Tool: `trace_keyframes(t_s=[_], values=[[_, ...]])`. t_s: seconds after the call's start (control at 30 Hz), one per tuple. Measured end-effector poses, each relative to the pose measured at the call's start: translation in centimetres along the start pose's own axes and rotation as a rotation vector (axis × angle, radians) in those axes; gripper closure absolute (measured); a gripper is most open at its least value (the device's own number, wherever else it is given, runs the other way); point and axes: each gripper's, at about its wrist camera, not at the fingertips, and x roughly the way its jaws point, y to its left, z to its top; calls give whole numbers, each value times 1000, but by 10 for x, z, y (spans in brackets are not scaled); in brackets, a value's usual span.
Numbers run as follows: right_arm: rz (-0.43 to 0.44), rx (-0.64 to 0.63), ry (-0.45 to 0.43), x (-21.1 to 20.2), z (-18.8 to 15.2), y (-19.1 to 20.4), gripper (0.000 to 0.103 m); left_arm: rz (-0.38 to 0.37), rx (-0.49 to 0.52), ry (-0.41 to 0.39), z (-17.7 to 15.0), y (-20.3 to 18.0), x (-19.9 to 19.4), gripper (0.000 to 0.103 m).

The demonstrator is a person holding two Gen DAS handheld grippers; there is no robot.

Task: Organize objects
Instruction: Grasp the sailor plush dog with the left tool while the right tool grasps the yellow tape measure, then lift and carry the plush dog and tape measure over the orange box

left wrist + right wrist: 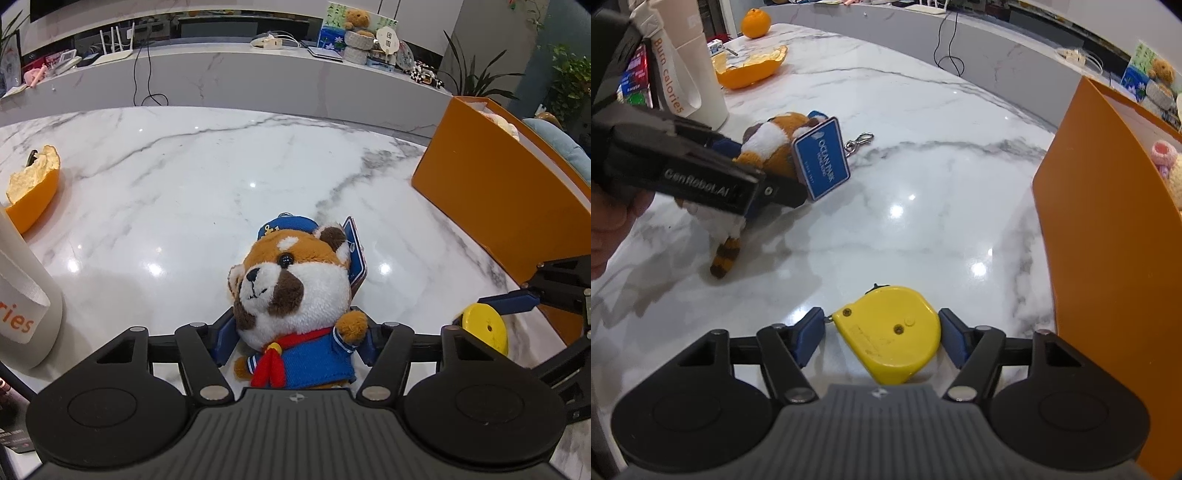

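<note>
the plush toy [295, 295] lies on the marble table [184, 177], near the middle. the left gripper [295, 339] has its jaws on either side of the toy's body, the blue pads pressing into the fur at the shoulders, so it looks gripped. the toy should be light and very soft; it will squash and may sag or twist in the hold, and its stiff blue tag [822, 158] and metal clip [858, 142] dangle loose from the head. the torso, where the stuffing is thickest, seems the best place to take it.

the yellow tape measure [890, 332] lies flat on the table nearer the right side, between the jaws of the right gripper [882, 336]. the right pad meets its curved edge; the left pad sits just beside the small tab at its corner, so i cannot tell whether the grip is closed. its hard, smooth, rounded shell probably slips easily; the flatter sides would hold better.

the orange box [1108, 221] stands to the right, open, with soft toys inside.
</note>
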Motion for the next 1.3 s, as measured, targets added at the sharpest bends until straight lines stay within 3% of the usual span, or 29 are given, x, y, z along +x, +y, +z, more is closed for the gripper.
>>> trace_keyframes(t_s=[0.43, 1.3], values=[[-8, -13, -14, -12, 6, 3, 35, -15, -6, -4, 1, -4, -8, 32], [-39, 54, -201, -85, 19, -22, 35, -30, 98, -68, 24, -56, -51, 33]])
